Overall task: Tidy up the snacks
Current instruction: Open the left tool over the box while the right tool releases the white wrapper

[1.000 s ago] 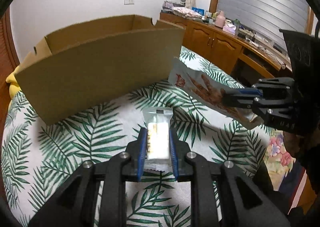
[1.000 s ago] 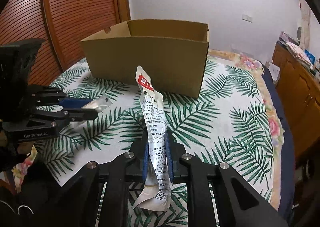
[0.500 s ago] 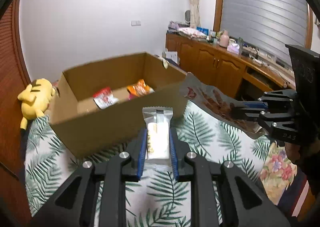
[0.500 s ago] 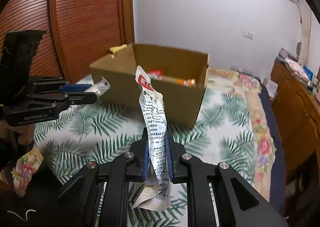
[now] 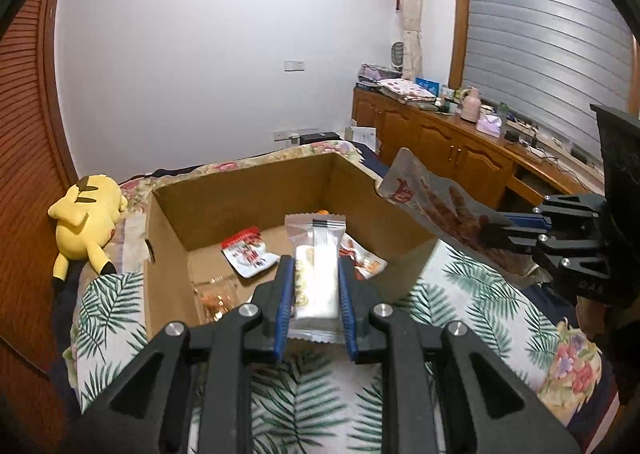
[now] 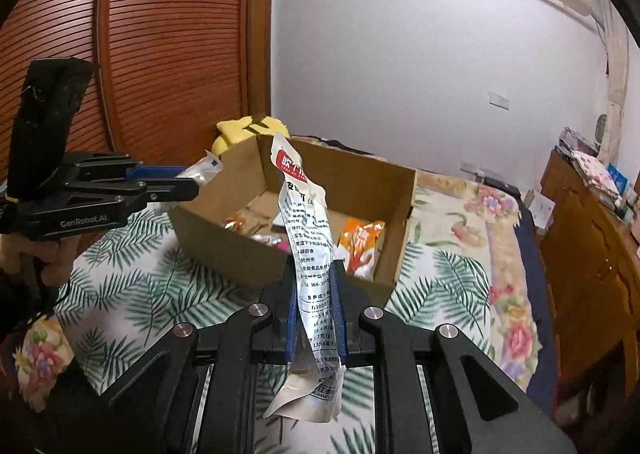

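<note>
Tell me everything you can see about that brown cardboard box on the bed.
The cardboard box is plain brown corrugated card, open at the top, its flaps not visible. It sits on the palm-leaf bedspread, near a yellow plush toy. Inside lie several snack packets: a red-and-white one, an orange one, and others partly hidden. Neither pair of jaws touches it; both hold packets in front of it.
</note>
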The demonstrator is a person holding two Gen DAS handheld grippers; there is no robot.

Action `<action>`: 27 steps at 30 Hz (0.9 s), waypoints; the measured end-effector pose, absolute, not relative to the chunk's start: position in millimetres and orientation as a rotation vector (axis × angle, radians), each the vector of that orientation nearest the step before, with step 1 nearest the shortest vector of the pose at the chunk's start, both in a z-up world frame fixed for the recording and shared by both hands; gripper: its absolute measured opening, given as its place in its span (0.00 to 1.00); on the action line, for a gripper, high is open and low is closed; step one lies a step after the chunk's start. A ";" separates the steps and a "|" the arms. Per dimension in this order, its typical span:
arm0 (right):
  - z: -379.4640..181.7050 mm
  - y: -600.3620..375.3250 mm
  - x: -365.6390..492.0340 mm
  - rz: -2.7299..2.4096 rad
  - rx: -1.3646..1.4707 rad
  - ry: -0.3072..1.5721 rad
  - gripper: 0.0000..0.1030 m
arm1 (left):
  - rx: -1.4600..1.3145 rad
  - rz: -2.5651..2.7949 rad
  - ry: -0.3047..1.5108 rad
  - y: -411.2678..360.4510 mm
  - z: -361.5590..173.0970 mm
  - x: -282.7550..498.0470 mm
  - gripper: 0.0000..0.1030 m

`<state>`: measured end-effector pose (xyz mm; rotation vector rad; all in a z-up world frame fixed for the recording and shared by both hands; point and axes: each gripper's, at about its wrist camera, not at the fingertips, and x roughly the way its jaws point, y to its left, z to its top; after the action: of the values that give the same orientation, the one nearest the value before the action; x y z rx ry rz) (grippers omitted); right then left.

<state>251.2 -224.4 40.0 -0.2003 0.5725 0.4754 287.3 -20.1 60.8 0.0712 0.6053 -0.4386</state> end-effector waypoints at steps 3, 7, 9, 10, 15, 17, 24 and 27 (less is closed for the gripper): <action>42.5 -221.0 269.4 0.483 -0.192 0.566 0.12 | 0.058 -0.428 0.608 -14.2 59.5 307.0 0.19; 45.2 -213.0 294.9 0.488 -0.205 0.555 0.12 | 0.048 -0.415 0.613 -7.1 54.0 331.4 0.19; 45.0 -209.5 304.5 0.489 -0.211 0.555 0.12 | 0.046 -0.411 0.621 -4.8 49.5 341.1 0.19; 44.0 -205.8 311.5 0.490 -0.218 0.557 0.12 | 0.043 -0.410 0.629 -3.6 46.6 346.8 0.19; 37.4 -191.8 330.8 0.492 -0.248 0.565 0.12 | 0.029 -0.397 0.655 -1.1 33.2 363.1 0.19; 34.7 -186.5 336.5 0.491 -0.258 0.565 0.12 | 0.029 -0.391 0.666 -0.1 26.4 367.8 0.19; 21.4 -172.5 353.6 0.490 -0.285 0.581 0.12 | 0.030 -0.381 0.688 1.1 12.5 375.9 0.20; 13.7 -165.9 359.1 0.499 -0.295 0.601 0.13 | 0.045 -0.371 0.698 0.4 8.0 376.4 0.23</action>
<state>359.1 -165.9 13.7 -0.2949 0.6014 0.4991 376.4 0.4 8.0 0.0452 0.6978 -0.3713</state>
